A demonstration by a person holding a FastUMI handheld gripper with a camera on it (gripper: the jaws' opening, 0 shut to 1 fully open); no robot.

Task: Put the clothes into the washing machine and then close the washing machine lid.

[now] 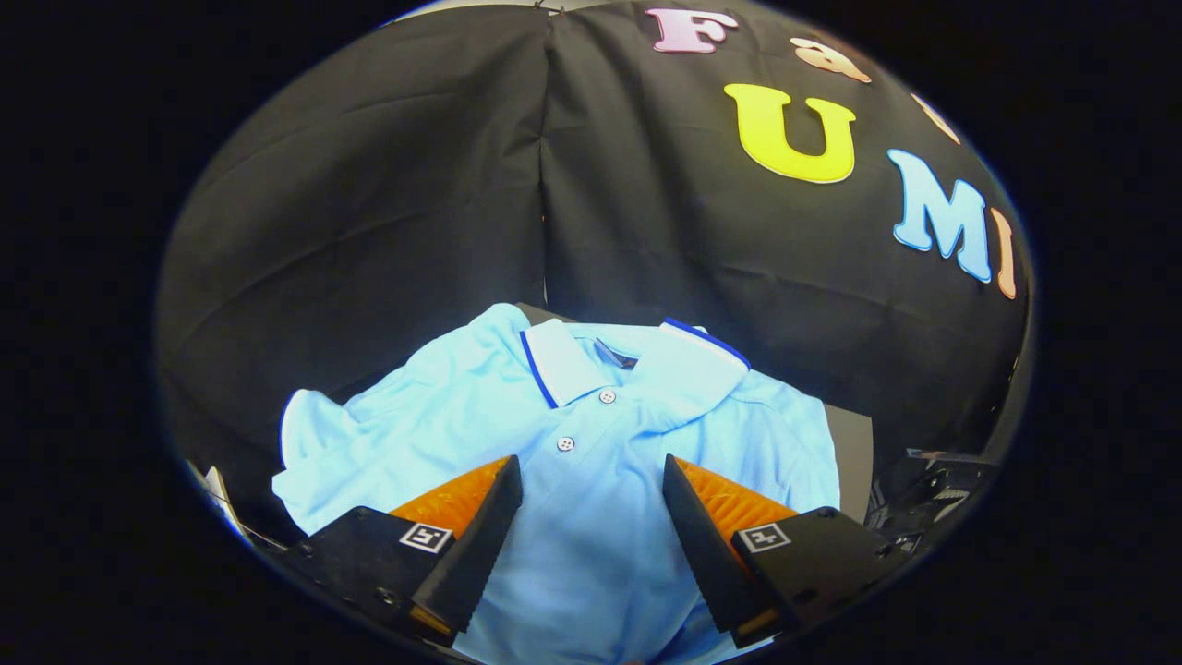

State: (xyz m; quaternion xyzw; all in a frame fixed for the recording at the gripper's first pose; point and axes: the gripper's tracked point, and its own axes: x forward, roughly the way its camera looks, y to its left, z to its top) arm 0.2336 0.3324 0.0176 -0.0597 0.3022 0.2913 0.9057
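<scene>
dim booth, bright overhead light on the shirt (591, 480) – sharp centre, fisheye-bent edges

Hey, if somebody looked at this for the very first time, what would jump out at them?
A light blue polo shirt lies spread out flat, its white collar with dark blue trim and two white buttons just beyond the fingers. The gripper is open over the shirt's chest, one finger on each side of the placket, not pinching any cloth.

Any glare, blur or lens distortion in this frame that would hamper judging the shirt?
Gripper view: strong fisheye bending toward the rim; light blue polo shirt brightly lit, slightly washed out but sharp, buttons legible; open gripper fingers in focus above it; no motion blur.
</scene>
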